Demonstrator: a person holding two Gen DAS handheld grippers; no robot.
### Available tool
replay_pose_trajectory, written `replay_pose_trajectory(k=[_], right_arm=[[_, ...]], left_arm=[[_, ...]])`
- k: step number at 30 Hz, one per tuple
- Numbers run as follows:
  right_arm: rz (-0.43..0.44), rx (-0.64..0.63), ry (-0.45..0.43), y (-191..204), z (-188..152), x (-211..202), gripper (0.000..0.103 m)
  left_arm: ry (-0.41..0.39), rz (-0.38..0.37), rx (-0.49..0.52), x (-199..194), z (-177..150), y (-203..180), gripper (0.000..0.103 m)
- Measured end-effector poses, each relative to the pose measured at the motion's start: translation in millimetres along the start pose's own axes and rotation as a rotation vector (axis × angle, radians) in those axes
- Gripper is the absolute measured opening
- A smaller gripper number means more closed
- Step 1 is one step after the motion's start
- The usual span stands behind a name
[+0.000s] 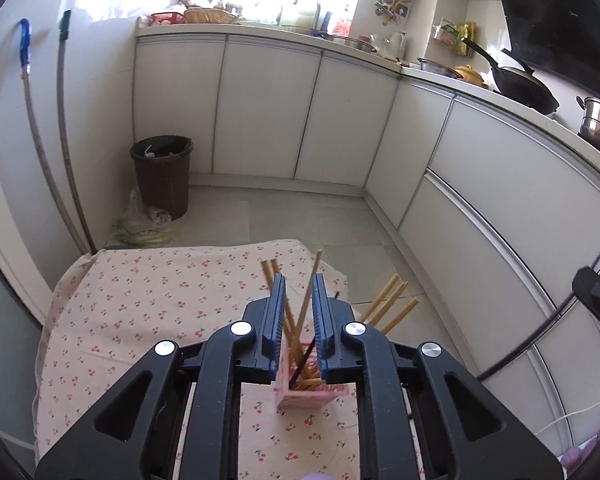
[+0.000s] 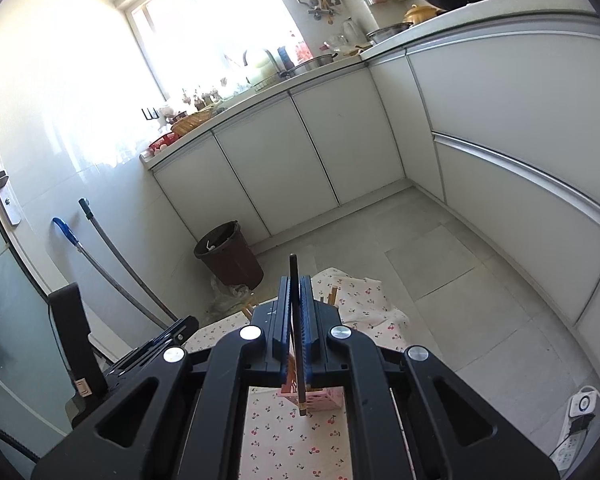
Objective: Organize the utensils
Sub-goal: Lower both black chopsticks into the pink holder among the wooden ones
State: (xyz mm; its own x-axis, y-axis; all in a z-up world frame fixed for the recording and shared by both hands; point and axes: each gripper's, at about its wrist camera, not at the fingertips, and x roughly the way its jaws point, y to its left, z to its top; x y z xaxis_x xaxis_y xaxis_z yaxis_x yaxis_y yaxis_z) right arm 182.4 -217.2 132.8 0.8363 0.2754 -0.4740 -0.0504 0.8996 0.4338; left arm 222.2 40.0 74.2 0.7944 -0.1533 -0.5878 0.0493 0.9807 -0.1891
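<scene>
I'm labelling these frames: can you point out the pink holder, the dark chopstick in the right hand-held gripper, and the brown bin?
pink holder [image 1: 300,396]: left wrist view, front wall.
dark chopstick [image 2: 296,312]: right wrist view, mid-shaft between the fingers.
brown bin [image 1: 163,178]: left wrist view, side wall.

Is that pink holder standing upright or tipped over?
Upright: the pink holder sits flat on the cherry cloth, chopsticks sticking up out of it.
</scene>
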Motion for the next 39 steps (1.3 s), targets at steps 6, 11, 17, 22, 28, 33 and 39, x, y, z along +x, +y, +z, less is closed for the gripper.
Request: replay_pose_trajectory(k=[6,11,17,22,28,33,39], right_arm=[[-0.002,-0.013,-0.004,9,-2,1,0.005],[0.007,-0.017,-0.017,19,-1,2,0.005],[0.013,-0.006,-0.014,29,-1,16,0.005],[-0.01,-0.017,-0.035,40,-1,31,0.005],[-0.066,-0.03,-0.081,38,-12,72,0.006],[-0.014,-0.004,-0.006,23,-30,110,0.02],[-0.017,-0.055,-0.033,37,-30,84,0.024]], left_arm=[[0.034,0.007,-0.054,-14,-16,24,0.019],[0.042,0.011,-0.08,-16,-17,38,0.021],[0.062,0.002,-0.123,-13,-15,52,0.021],[0.063,-0.008,-0.139,-12,-14,60,0.022],[0.082,-0.02,-0.149,-4,-16,61,0.022],[0.06,-0.022,-0.149,-11,-15,62,0.022],[0.01,-0.029,-0.157,-29,-13,60,0.023]])
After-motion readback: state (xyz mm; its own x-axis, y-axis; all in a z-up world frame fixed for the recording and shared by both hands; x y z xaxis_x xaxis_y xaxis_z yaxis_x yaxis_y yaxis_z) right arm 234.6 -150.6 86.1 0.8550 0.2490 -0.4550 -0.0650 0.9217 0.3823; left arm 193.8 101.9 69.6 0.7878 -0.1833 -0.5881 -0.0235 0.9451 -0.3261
